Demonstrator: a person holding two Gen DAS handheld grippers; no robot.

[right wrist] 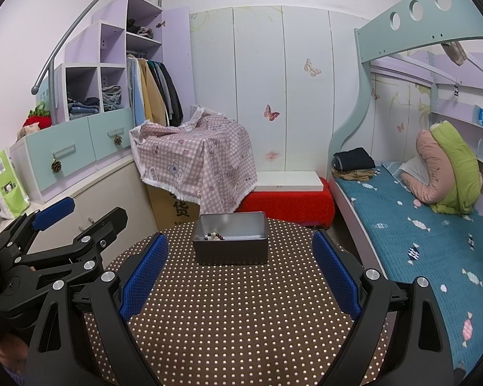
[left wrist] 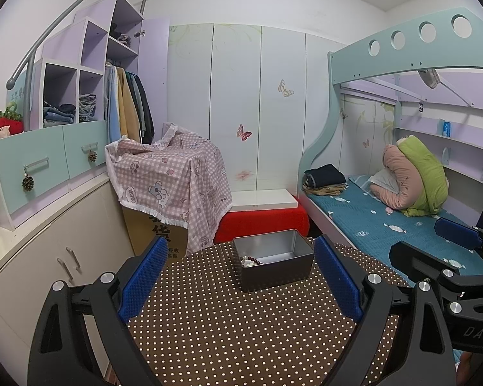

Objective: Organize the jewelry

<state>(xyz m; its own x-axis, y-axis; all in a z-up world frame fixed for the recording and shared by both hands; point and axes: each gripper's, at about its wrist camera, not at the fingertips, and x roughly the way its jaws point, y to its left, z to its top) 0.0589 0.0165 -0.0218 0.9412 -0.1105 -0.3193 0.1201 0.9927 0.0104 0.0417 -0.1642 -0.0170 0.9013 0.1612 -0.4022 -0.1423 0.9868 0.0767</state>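
Table (left wrist: 241, 337): round, covered in brown cloth with white polka dots.

Metal tin (left wrist: 273, 263): rectangular, dark grey outside, silver inside, lid off, standing on the far part of the table. Also seen from the right wrist (right wrist: 230, 244).

Beaded bracelet (left wrist: 250, 261): dark red and pale beads, lying inside the tin against its near-left corner. From the right wrist (right wrist: 214, 235) it sits at the near wall of the tin, left of centre.

Left gripper (left wrist: 241, 273): 2 blue-padded fingers spread wide apart, holding nothing, hovering above the table on the near side of the tin. Visible at the left edge of the right wrist view (right wrist: 80, 215), likewise spread.

Right gripper (right wrist: 240, 273): 2 blue-padded fingers spread wide, released, nothing between them, above the table on the near side of the tin. Partly visible at the right edge of the left wrist view (left wrist: 434, 241).

Surroundings: bunk bed with teal mattress (right wrist: 418, 225); pink checked cloth (left wrist: 174, 177) draped over a cardboard box; open wardrobe with hanging clothes (left wrist: 128, 103).
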